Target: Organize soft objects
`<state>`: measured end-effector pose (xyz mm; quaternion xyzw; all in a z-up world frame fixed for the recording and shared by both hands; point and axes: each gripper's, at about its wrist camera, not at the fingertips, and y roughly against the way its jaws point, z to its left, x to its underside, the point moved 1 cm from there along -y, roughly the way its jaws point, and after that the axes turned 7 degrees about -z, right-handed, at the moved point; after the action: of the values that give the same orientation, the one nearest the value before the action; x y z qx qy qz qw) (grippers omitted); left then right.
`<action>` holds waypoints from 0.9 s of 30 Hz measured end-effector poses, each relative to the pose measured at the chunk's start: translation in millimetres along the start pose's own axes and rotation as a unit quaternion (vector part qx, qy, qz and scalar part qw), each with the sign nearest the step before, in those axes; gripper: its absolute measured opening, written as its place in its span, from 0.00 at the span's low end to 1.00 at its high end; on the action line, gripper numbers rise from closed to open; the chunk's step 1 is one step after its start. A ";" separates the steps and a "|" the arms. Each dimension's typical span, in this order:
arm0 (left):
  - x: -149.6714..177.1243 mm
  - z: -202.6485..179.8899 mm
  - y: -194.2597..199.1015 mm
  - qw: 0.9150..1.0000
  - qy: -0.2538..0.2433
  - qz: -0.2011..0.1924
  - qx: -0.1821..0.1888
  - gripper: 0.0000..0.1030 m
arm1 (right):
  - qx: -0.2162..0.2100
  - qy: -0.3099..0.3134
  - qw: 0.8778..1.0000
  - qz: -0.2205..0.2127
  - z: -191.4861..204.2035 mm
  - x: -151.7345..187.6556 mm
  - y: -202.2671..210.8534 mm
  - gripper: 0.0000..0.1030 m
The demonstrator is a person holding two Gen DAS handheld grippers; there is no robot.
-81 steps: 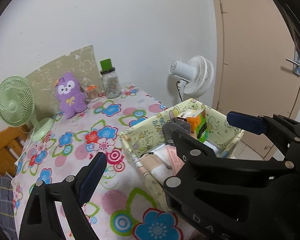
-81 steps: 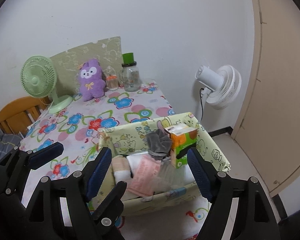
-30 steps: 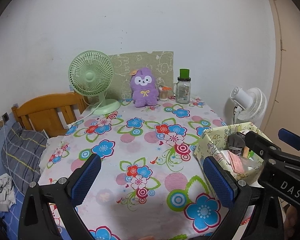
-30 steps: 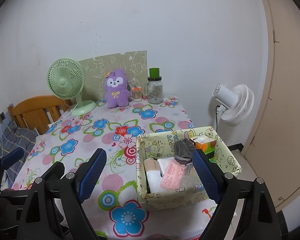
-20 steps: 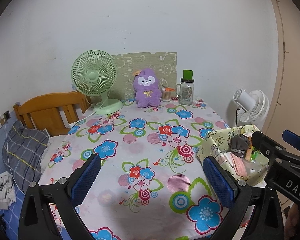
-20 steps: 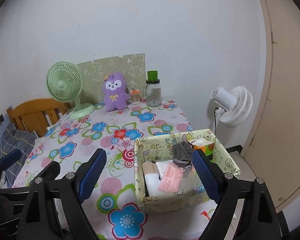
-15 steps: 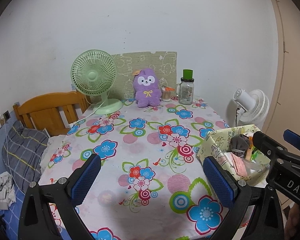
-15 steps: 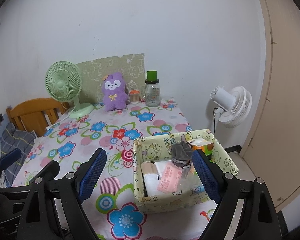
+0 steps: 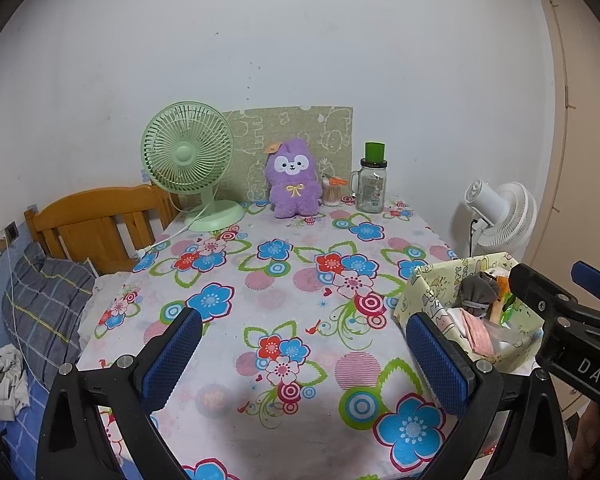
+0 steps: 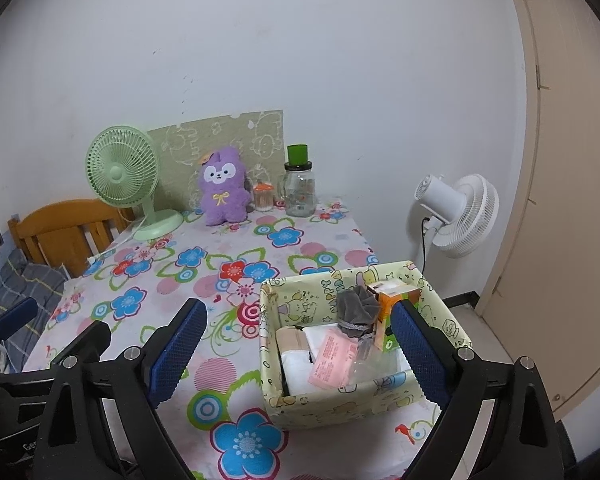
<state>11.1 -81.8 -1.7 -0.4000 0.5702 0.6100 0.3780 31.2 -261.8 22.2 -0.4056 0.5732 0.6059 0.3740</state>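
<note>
a: quick, what are your claws doing?

b: your left claw [image 9: 304, 360] is spread wide over the bench [image 9: 300, 300], nothing between the blue pads [image 9: 172, 356]. your right claw [image 10: 296, 352] is spread wide too, pinching nothing, held low at the near edge of the bench with one pad either side of the view onto the fabric box [image 10: 340, 400].

a: where are the soft things?

b: the purple plush bunny [image 9: 294, 180] sits upright at the far end of the bench, against the green patterned board [image 9: 332, 128] leaning on the wall. the grey sock bundle [image 10: 356, 312] is inside the fabric box, on top of the other stuff, next to an orange and green carton [image 10: 392, 300]. a pink packet [image 10: 332, 360] and white folded cloth [image 10: 296, 368] lie in the front of the box, with a beige roll [image 10: 292, 336] behind the cloth.

a: the box?

b: at the near right corner of the bench, well apart from the bunny.

a: other clutter?

b: green desk fan [image 9: 188, 160] left of the bunny, small jar with orange lid [image 9: 332, 192] and glass mug jar with green top [image 9: 372, 184] just to its right. white floor fan [image 10: 460, 212] stands off the bench by the wall. wooden headboard [image 9: 96, 220] and grey plaid pillow [image 9: 44, 304] on the left.
</note>
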 end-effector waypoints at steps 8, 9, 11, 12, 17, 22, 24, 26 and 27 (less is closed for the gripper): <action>-2.4 2.8 1.2 1.000 0.011 -0.002 0.002 1.00 | 0.002 0.005 1.000 0.004 1.0 0.4 0.9 0.92; -2.4 2.8 1.3 1.000 0.011 -0.002 0.003 1.00 | 0.002 0.004 1.000 0.005 1.0 0.4 0.8 0.92; -2.1 2.6 1.3 1.000 0.012 -0.002 0.002 1.00 | 0.003 0.004 1.000 0.004 0.9 0.5 0.8 0.92; -2.5 2.8 1.4 1.000 0.012 -0.002 0.003 1.00 | 0.003 0.004 1.000 0.002 1.1 0.3 1.2 0.92; -2.9 2.9 2.0 1.000 0.012 -0.002 0.003 1.00 | 0.004 0.002 1.000 0.002 0.7 0.6 2.5 0.92; -4.1 2.6 2.7 1.000 0.013 -0.003 0.004 1.00 | 0.005 0.000 1.000 0.002 0.7 0.4 3.4 0.92; -4.1 2.2 2.7 1.000 0.013 -0.004 0.003 1.00 | 0.005 0.000 1.000 0.001 0.2 0.4 3.2 0.92; -3.9 2.4 2.6 1.000 0.014 -0.004 0.003 1.00 | 0.005 -0.001 1.000 0.000 0.5 0.2 3.3 0.92; -3.3 2.5 2.5 1.000 0.014 -0.003 0.004 1.00 | 0.005 -0.001 1.000 -0.001 0.7 0.0 3.4 0.92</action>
<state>9.9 -79.5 2.4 -0.4087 0.5770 0.6006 0.3732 28.1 -261.3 23.6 -0.4036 0.5754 0.6032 0.3769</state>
